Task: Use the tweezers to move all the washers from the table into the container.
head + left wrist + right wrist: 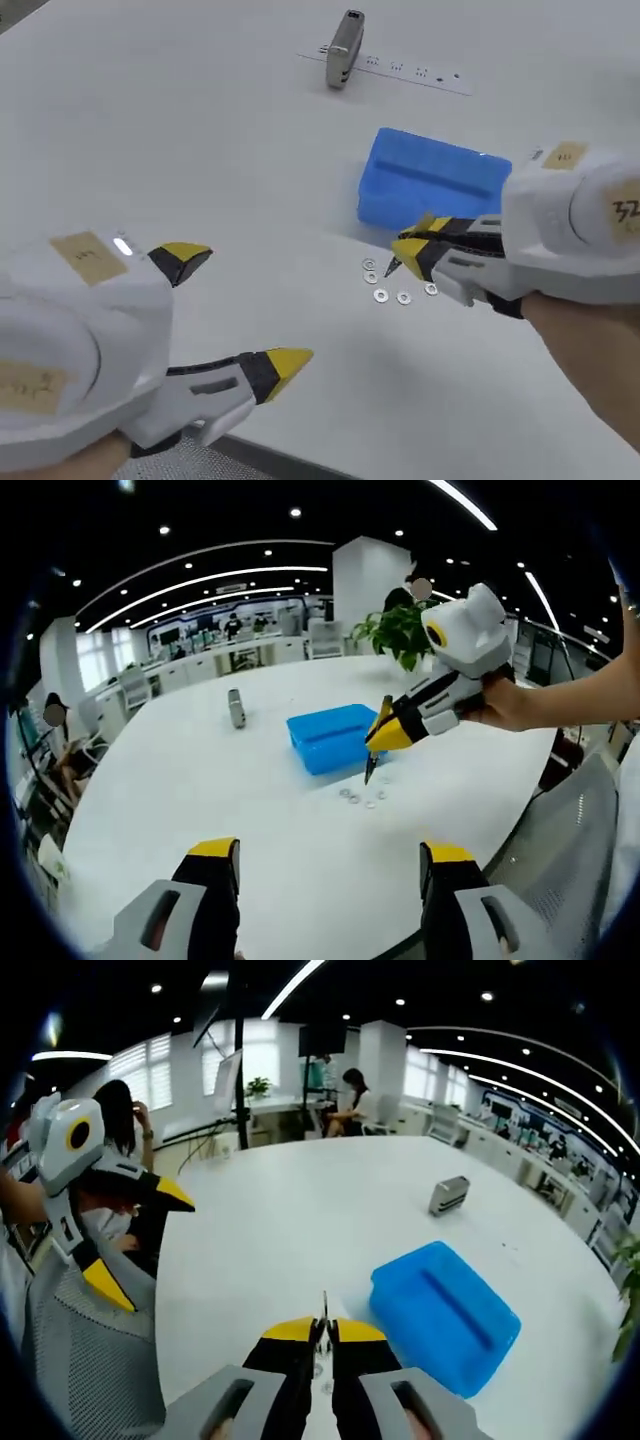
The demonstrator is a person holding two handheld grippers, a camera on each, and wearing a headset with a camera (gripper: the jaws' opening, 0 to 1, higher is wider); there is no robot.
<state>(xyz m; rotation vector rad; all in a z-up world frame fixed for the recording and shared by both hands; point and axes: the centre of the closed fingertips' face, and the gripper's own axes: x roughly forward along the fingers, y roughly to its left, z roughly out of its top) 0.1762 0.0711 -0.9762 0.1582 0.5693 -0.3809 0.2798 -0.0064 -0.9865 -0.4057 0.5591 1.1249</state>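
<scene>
Left gripper [238, 310]: nearest me, at 7 o'clock in my head view, jaws spread, holding nothing, well apart from the work.

Right gripper [420, 236]: jaws pressed on the tweezers [393, 265]. Their long axis runs from 2 to 8 o'clock, tip down toward the table [200, 120].

Washers [380, 296]: about five, loose on the table, fanned from 9 to 4 o'clock around the tip. The nearest is just beside it at 9; whether it touches, I cannot tell.

Container [430, 175]: blue, near, at 12 o'clock from the washers.

Judgement: the pick falls to the right side, a short dip toward 9.
</scene>
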